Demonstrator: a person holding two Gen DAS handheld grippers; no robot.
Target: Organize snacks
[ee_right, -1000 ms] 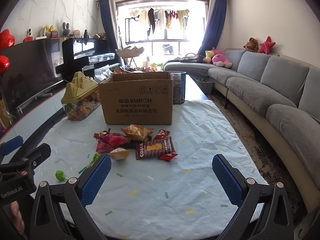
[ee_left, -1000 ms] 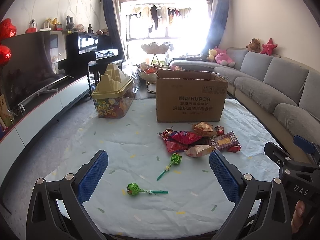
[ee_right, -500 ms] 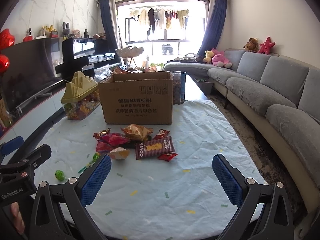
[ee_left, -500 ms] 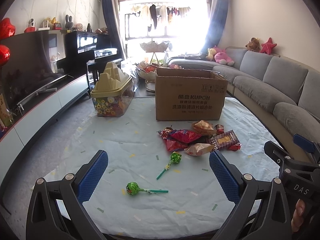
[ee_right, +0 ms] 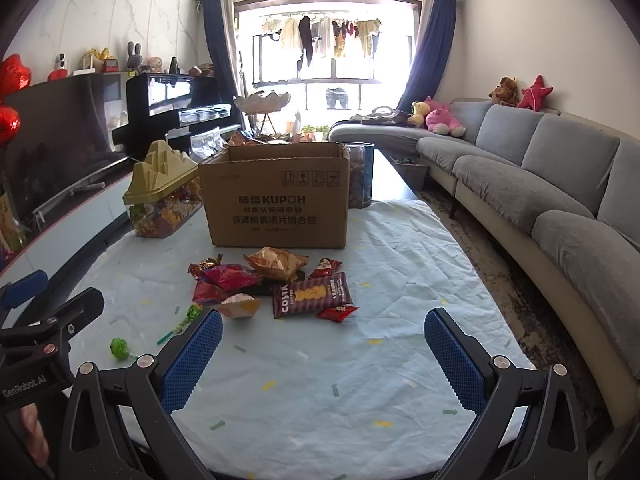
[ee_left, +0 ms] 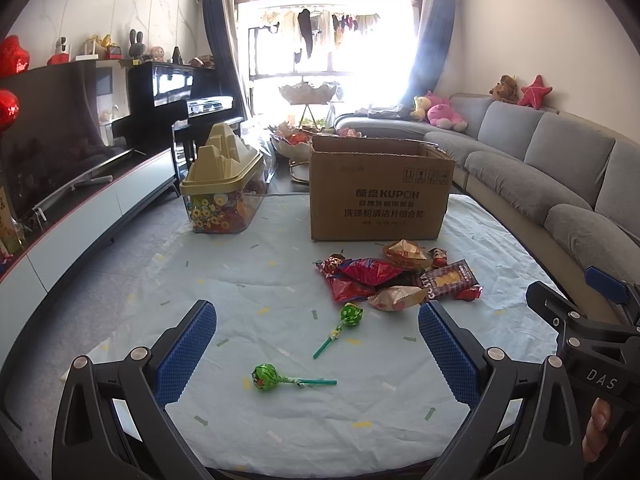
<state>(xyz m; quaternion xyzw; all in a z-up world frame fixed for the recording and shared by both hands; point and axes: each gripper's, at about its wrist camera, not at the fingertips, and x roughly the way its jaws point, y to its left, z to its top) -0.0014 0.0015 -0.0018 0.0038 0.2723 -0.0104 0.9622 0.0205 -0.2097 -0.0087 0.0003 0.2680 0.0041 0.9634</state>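
Though jaws gape — lollipop (ee_left: 265,376) lies between, untouched.

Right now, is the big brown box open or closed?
Open. The cardboard box stands upright on the table with its top flaps apart, so its inner back wall shows. What is inside cannot be seen.

Table (ee_left: 120,320) with pale blue cloth — cardboard box (ee_left: 380,196) and lidded candy tub (ee_left: 222,196) toward far edge, snack pile (ee_left: 400,276) mid-surface, two green lollipops (ee_left: 266,376) nearer the front edge.
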